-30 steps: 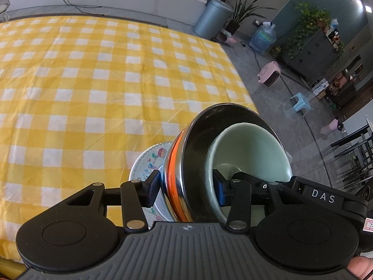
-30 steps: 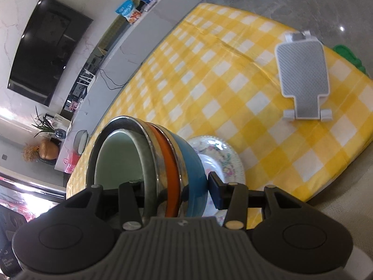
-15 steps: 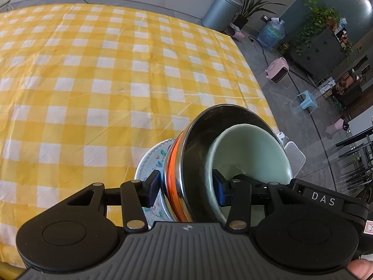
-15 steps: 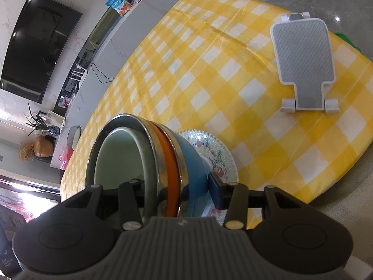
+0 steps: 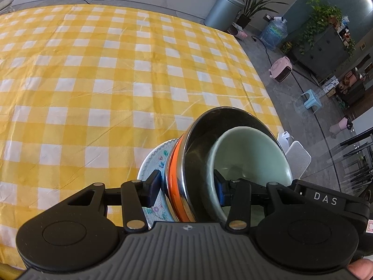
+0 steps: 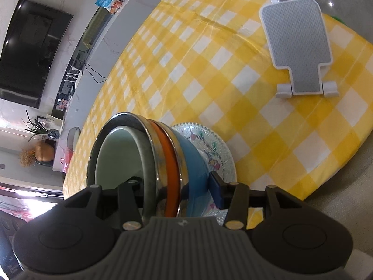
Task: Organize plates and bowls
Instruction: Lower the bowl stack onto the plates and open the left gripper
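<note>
Left gripper and right gripper both clamped on the rim of the nested bowl stack, pale green bowl innermost, held tilted above the patterned plate on the yellow checked surface.

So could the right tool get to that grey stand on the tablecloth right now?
Probably not yet: the right tool is shut on the bowls, so it would need to let go first. The stand itself lies unobstructed on the cloth.
</note>
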Demonstrator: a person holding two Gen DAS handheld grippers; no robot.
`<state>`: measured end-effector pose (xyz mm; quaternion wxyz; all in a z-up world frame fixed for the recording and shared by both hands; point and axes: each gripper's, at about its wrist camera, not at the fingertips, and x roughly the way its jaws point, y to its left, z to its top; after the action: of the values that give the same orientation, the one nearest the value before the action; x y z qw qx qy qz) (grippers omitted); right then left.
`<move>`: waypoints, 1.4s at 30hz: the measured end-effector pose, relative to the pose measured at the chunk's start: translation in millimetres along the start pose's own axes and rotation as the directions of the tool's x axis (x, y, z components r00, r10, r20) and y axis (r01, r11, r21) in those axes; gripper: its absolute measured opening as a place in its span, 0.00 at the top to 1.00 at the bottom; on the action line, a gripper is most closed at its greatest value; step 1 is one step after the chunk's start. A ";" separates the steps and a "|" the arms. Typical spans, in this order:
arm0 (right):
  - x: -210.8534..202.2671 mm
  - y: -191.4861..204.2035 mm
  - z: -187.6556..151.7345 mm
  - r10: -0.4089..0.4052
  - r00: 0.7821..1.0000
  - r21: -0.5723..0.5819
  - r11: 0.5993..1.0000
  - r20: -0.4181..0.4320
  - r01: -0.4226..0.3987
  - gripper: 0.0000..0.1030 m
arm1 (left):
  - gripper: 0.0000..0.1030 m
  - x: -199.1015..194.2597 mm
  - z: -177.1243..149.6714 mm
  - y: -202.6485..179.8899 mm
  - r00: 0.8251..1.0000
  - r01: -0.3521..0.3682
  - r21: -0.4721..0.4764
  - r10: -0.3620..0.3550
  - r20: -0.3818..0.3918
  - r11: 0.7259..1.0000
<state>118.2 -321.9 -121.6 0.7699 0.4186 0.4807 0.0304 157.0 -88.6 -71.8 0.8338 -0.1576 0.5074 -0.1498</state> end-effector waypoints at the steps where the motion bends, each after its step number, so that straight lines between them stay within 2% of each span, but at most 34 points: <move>1: -0.6 -0.4 -0.5 0.003 1.000 0.004 1.000 0.000 -0.003 0.52 | 0.50 0.3 -0.1 0.5 1.000 0.001 -0.004 -0.001 0.003 1.000; 4: -3.3 -2.2 -2.0 0.019 1.000 0.015 1.000 0.009 -0.019 0.48 | 0.48 -0.7 -0.6 2.6 1.000 0.010 -0.017 -0.009 0.013 1.000; 7: -7.3 -2.3 -2.5 0.038 0.999 0.011 0.999 0.027 -0.039 0.34 | 0.42 -4.2 0.5 2.8 0.999 0.014 -0.014 -0.013 0.030 1.000; 10: -8.8 -1.5 -3.8 0.036 0.999 0.004 0.999 0.032 -0.037 0.32 | 0.41 -10.7 -0.1 -1.5 0.998 -0.005 0.010 0.004 0.058 1.000; 12: -10.9 0.0 -4.8 0.031 0.998 -0.007 1.000 0.047 -0.030 0.31 | 0.37 -17.5 -1.8 -5.3 0.996 -0.017 0.032 0.014 0.090 0.999; 14: -14.8 1.3 -6.1 0.026 0.997 -0.022 0.999 0.069 -0.024 0.26 | 0.37 -24.9 -3.6 -8.2 0.993 -0.023 0.052 0.017 0.118 0.998; 17: -21.7 2.1 -7.5 0.024 0.995 -0.032 0.999 0.099 -0.021 0.22 | 0.37 -39.0 -6.2 -12.2 0.986 -0.040 0.084 0.026 0.166 0.996; 20: -32.5 7.2 -7.2 0.024 0.990 -0.061 0.998 0.141 -0.015 0.22 | 0.37 -59.3 -9.4 -14.9 0.975 -0.048 0.130 0.018 0.221 0.990; 24: -60.9 28.3 -13.0 0.029 0.968 -0.148 0.989 0.248 0.008 0.21 | 0.37 -93.3 -16.4 -18.3 0.947 -0.086 0.180 0.025 0.320 0.980; 29: -101.6 61.8 -35.6 0.047 0.926 -0.288 0.955 0.374 0.067 0.19 | 0.37 -132.0 -32.4 -24.6 0.906 -0.144 0.242 0.029 0.422 0.959; 32: -118.5 77.1 -61.2 0.045 0.898 -0.397 0.906 0.437 0.148 0.18 | 0.37 -146.2 -48.7 -29.2 0.878 -0.206 0.303 0.039 0.477 0.931; 36: -127.6 86.4 -102.4 -0.015 0.852 -0.487 0.815 0.523 0.313 0.17 | 0.37 -156.9 -71.2 -32.4 0.833 -0.282 0.347 0.049 0.551 0.894; 40: -131.8 83.2 -132.9 -0.016 0.822 -0.528 0.759 0.569 0.380 0.15 | 0.37 -162.7 -87.2 -31.5 0.810 -0.307 0.340 0.057 0.583 0.889; 42: -132.3 80.8 -146.3 -0.014 0.800 -0.535 0.737 0.600 0.414 0.15 | 0.36 -163.7 -94.5 -27.2 0.800 -0.320 0.337 0.063 0.597 0.885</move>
<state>-36.0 -239.0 0.0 0.9687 0.0577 0.2404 -0.0240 -2.0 -56.7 29.1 0.9715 0.0420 0.2036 -0.1143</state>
